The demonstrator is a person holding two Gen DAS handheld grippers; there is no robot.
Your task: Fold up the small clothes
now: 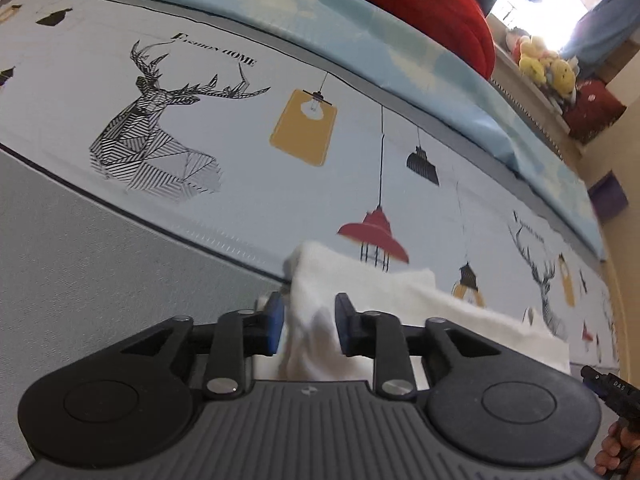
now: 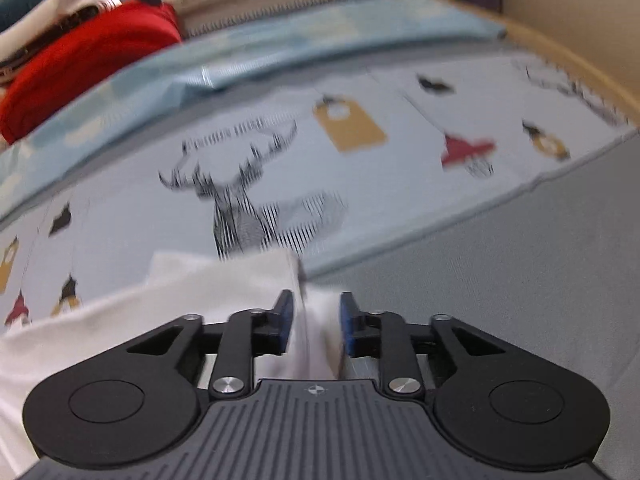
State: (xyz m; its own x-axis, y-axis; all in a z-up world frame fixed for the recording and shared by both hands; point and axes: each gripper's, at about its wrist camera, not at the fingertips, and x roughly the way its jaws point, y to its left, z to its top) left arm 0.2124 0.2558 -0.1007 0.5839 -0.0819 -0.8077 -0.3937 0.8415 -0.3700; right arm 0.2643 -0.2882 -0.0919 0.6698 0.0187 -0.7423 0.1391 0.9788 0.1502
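Observation:
A small white garment [image 1: 360, 284] lies on the printed bedsheet [image 1: 240, 184], bunched up at its left end. My left gripper [image 1: 310, 320] stands open around that bunched fold, its blue pads [image 1: 275, 320] a little apart from the cloth. The right wrist view is blurred; the same white garment [image 2: 180, 296] spreads to the left there. Its right edge rises as a fold between the blue pads [image 2: 285, 318] of my right gripper [image 2: 316, 320], which also stands open, not pinching it.
The sheet carries deer [image 1: 156, 120] and lamp prints and has a plain grey band [image 1: 80, 272] near me. Behind lie a light blue blanket [image 1: 360, 40] and a red quilt [image 1: 440, 8]. Plush toys [image 1: 548, 64] sit by the window. A hand [image 1: 612, 452] shows at the lower right.

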